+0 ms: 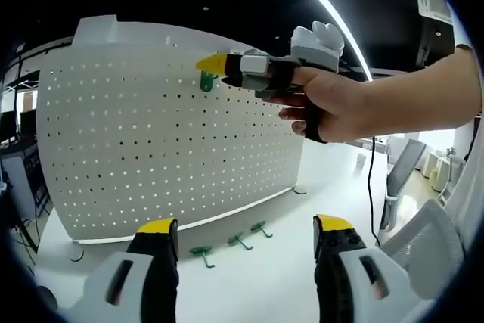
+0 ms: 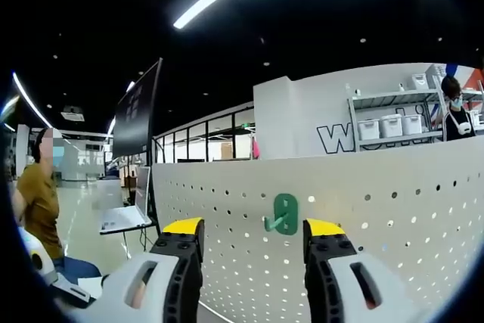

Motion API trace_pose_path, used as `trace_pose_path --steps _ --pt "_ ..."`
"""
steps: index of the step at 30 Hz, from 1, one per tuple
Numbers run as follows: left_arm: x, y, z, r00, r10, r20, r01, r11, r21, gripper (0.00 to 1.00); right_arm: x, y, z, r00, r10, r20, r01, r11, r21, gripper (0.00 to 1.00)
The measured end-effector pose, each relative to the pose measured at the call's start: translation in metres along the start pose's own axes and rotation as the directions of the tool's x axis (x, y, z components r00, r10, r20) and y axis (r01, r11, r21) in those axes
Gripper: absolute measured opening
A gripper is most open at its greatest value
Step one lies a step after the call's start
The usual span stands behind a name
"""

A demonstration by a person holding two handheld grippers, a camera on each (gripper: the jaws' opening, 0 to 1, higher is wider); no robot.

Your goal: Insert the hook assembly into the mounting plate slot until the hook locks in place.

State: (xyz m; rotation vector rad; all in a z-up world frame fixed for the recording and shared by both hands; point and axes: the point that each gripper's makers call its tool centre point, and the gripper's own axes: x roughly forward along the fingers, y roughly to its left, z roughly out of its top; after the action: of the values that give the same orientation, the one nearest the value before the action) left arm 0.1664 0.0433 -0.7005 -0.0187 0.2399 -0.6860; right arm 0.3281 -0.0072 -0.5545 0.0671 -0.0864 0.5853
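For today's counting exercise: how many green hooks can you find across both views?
4: one hook on the pegboard, near the right tool; three on the table. More may be hidden behind the tools.

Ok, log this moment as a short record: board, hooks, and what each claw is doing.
board: white perforated pegboard, upright on a white table
mounted hook: green plastic hook on the pegboard, seen between the right claw's jaws
spare hooks: three green hooks lying on the table
left claw: open, empty
right claw: open, facing the mounted hook
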Motion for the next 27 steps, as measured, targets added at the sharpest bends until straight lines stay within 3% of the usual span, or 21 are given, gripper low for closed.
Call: trace_pose_path --steps 9,27 --pt "-0.001 0.002 0.0 1.0 0.002 0.0 -0.002 1.0 0.006 0.76 -0.025 -0.003 -0.003 0.999 0.037 -0.006 -0.037 0.999 -0.032 0.51" --pt "-0.005 0.007 0.001 1.0 0.017 0.0 -0.017 1.0 0.019 0.77 -0.085 -0.006 -0.034 0.992 0.098 -0.081 -0.104 0.993 -0.063 0.55"
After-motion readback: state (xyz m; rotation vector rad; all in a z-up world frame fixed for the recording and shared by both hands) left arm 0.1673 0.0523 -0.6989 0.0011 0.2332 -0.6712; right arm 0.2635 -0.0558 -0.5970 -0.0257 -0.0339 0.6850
